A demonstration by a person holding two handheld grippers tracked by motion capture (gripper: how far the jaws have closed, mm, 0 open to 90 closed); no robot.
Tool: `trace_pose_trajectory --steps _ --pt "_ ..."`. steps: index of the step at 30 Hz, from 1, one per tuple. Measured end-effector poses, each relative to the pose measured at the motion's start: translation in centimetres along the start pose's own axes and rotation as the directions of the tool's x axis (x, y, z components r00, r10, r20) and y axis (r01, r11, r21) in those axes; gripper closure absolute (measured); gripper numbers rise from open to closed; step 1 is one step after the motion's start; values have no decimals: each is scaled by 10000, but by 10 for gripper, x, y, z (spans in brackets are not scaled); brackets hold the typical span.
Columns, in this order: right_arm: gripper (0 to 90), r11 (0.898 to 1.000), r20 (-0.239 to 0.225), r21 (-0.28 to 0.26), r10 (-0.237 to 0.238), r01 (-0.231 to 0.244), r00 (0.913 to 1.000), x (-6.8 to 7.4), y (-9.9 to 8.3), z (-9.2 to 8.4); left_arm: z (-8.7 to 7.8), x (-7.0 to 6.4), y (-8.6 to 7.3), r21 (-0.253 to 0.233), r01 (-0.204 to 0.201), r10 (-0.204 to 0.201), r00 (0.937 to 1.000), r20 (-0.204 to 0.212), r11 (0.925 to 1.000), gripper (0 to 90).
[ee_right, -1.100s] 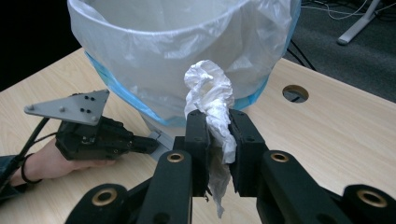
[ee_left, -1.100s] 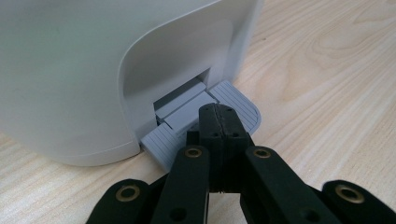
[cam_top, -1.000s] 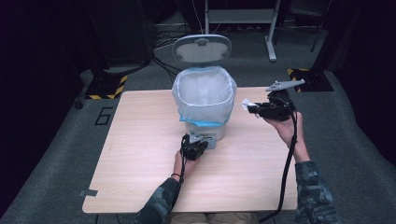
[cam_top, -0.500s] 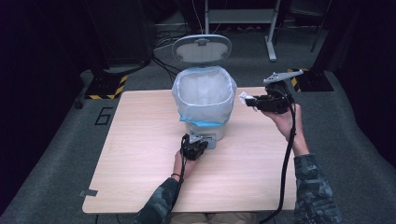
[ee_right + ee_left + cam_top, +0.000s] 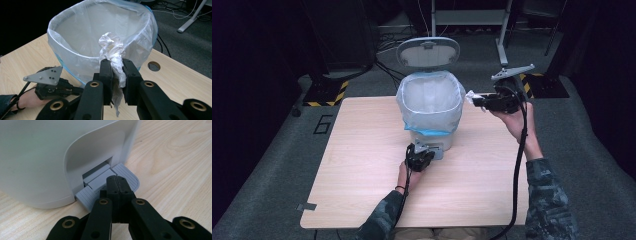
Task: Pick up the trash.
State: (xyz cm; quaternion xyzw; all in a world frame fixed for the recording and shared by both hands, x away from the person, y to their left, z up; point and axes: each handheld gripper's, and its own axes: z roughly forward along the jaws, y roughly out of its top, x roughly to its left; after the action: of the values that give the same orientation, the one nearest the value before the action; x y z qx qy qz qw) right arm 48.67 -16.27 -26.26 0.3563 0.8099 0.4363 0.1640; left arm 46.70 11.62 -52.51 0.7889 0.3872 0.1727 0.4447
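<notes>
Beside bin (image 5: 430,107), tissue (image 5: 112,52) (gripper-held)

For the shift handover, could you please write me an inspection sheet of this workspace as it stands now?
Surface: wooden table, with a round hole near the bin.
Job's things: pedal bin, lid raised, clear liner over the rim; crumpled tissue held beside the bin's rim, not over the opening.
Clutter: nothing seen on the table.
Grippers: left gripper shut, tips on the grey pedal; right gripper shut on the tissue.
Cables: black cable trails from the right gripper down along the forearm.
Surroundings: dark carpet, hazard-striped feet, grey stand legs, loose floor wires behind.
</notes>
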Motion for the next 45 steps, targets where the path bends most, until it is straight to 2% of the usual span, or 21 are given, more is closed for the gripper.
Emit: trace_pose_trajectory --steps 17,35,37,45 --pt "806 9989 -29 321 -326 327 9995 6 30 14 0 1 0 24 47 -47 10000 36 10000 900" --pt "813 9957 -137 679 -624 632 9980 16 62 39 0 1 0 41 53 -54 10000 81 10000 900" --pt "813 9943 -165 718 -773 783 9969 17 67 45 0 1 0 44 65 -65 9999 92 10000 900" --pt "813 9903 -223 1064 -879 897 9959 25 77 58 -1 2 0 70 67 -68 9999 136 10000 900"
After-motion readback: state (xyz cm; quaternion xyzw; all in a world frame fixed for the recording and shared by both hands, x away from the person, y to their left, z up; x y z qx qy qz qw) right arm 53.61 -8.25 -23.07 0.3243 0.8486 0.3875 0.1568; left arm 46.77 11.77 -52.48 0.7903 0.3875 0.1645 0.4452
